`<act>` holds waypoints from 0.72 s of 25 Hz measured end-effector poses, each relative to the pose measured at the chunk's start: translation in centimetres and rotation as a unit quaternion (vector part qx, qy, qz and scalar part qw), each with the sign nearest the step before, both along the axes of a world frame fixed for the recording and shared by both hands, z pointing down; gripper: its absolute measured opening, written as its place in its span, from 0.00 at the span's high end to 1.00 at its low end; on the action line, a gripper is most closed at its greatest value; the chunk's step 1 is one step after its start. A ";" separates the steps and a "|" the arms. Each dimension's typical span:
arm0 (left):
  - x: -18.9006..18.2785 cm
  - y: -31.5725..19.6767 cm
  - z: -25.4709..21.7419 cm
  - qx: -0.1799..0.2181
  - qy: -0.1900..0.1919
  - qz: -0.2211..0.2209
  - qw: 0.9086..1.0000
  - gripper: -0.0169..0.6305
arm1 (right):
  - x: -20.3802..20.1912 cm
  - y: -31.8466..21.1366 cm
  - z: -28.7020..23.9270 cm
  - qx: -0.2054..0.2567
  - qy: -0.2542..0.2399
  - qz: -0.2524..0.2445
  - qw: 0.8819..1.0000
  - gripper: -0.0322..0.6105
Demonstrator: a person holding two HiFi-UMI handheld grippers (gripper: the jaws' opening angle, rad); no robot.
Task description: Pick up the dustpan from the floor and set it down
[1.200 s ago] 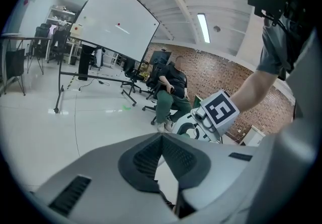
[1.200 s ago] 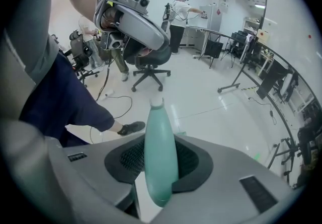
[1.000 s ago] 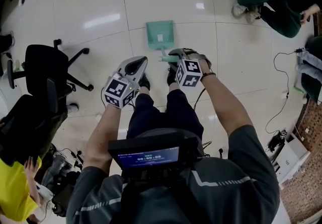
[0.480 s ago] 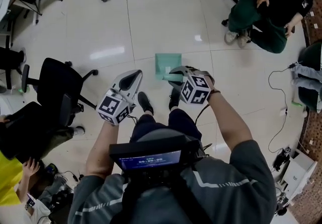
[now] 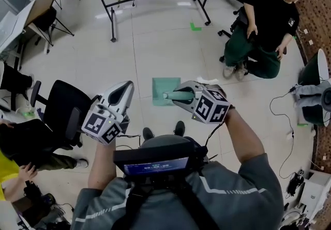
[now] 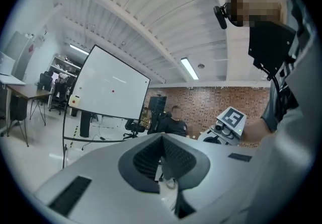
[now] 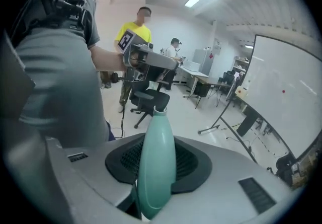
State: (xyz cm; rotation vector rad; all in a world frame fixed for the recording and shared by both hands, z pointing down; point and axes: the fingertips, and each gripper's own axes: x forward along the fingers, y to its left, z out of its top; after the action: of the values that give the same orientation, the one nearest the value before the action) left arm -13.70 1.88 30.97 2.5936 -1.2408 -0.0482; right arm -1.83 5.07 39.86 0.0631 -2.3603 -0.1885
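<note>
Though 2 grippers aloft, 1 dustpan [image 5: 161, 88], handle pinched by R gripper [image 5: 180, 94] fingers; L gripper [image 5: 124, 89] fingers together.

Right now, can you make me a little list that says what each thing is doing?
dustpan: green, up in the air above the floor, not set down
held by: right tongs, shut on its handle
left tongs: shut, empty, beside the dustpan, not touching it
floor: pale tiles
nearby: chair at the left, a seated person at the upper right
</note>
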 end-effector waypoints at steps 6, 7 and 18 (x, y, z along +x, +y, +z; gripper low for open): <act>0.1 2.0 -4.6 0.027 -0.001 0.011 1.000 0.93 | -1.1 1.1 -4.5 0.021 -0.022 -0.008 1.000 0.76; 0.0 2.3 -4.8 0.027 -0.004 0.011 1.000 0.93 | -1.2 1.3 -4.8 0.023 -0.023 -0.008 0.999 0.76; -1.6 3.5 -5.2 0.027 -0.007 0.008 1.000 0.93 | -3.0 2.6 -5.8 0.028 -0.020 -0.015 0.999 0.76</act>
State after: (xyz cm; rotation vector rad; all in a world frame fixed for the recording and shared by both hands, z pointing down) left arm -15.33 5.40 25.79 2.6547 -1.2411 -0.0610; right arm -4.79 7.69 34.01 0.0583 -2.3974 -0.2702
